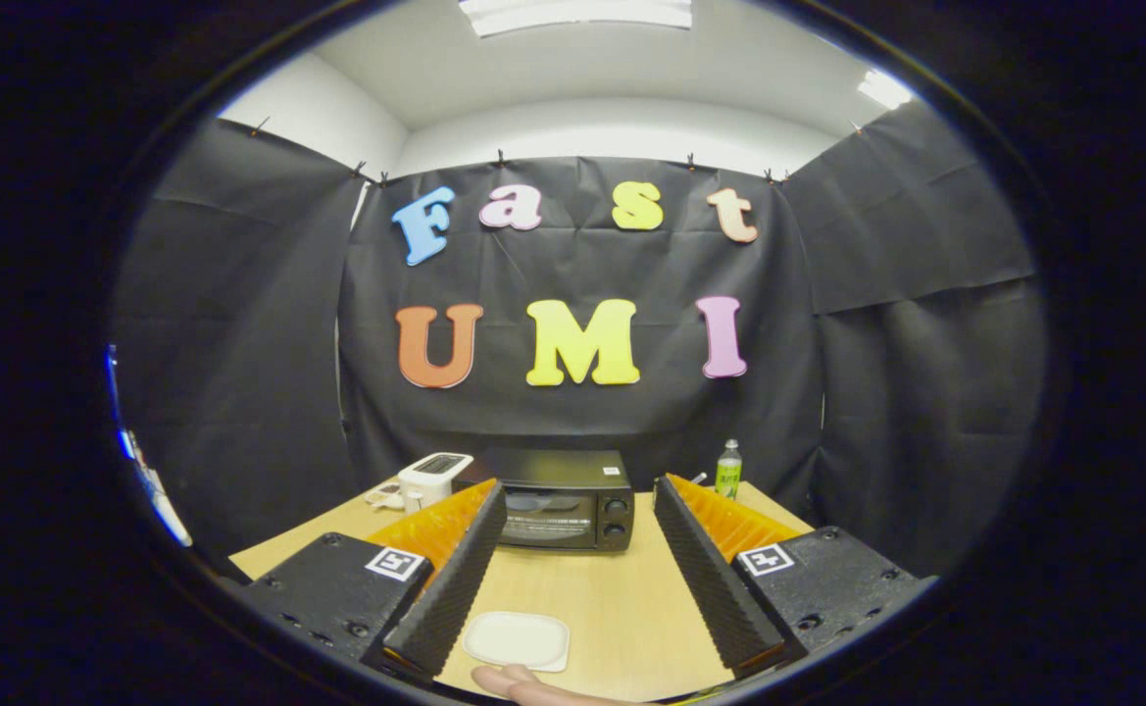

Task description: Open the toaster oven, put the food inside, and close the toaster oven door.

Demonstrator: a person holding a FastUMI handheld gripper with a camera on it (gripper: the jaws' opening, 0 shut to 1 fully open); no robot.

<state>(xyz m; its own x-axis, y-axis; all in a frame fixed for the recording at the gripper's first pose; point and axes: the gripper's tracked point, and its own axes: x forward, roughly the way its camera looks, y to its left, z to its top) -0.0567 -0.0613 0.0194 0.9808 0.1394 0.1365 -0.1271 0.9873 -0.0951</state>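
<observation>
Claw (577, 510) held level above the wooden counter (622, 598), its two black ribbed fingers (455, 579) spread wide apart with nothing between the pads; orange backing shows behind each finger.

Between the fingers and close under them lies a small white rectangular plate (517, 640), flat on the counter, nearer the left finger and apart from it. Just short of the plate, at the near counter edge, a pale rounded shape (523, 683) pokes in; whether it is food or part of a hand cannot be told.

Beyond the fingertips stands the black toaster oven (558, 500), at the far side of the counter against the cloth wall, door closed, glass front facing the claw and two knobs on its right side. A broad stretch of bare counter lies between the plate and the oven door.

Left of the oven sits a white appliance (435, 476). Right of it, beyond the right finger, stands a green-labelled bottle (727, 469) near the far counter corner.
</observation>
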